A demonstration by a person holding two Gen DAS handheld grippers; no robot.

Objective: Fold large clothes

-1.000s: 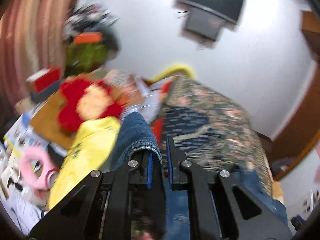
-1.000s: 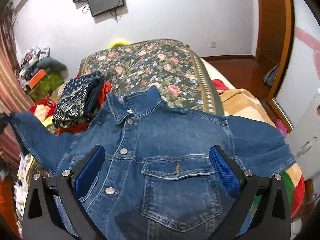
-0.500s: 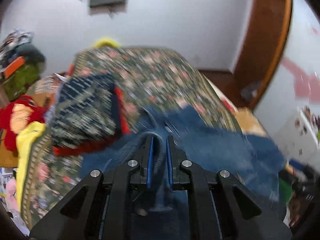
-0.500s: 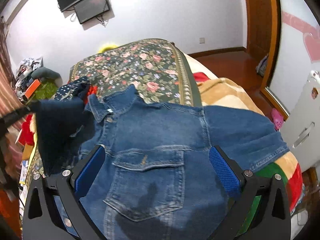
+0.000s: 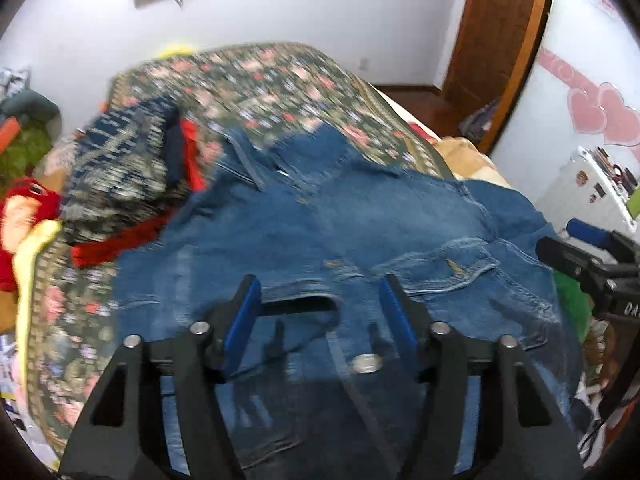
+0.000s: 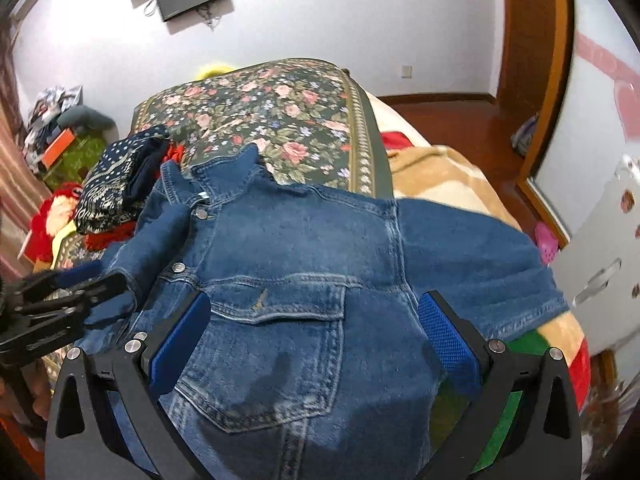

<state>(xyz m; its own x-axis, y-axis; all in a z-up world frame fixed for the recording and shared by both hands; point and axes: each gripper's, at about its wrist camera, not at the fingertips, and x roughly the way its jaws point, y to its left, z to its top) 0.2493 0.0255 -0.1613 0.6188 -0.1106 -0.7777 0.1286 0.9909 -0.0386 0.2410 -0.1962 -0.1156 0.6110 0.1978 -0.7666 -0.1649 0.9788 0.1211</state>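
While the left gripper (image 5: 320, 300) has just been opening over the denim jacket (image 6: 304, 248), the right gripper (image 6: 316, 332) hangs spread.

White letters "DA", cut off by the frame edge, mark the right claw (image 5: 592, 236), seen right of the left claw (image 5: 320, 312).

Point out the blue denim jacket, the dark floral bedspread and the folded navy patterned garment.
blue denim jacket (image 6: 280, 312): right wrist view, on its chest pocket flap.
dark floral bedspread (image 6: 280, 96): right wrist view, on bare fabric beyond the collar.
folded navy patterned garment (image 6: 116, 176): right wrist view, on its top face.
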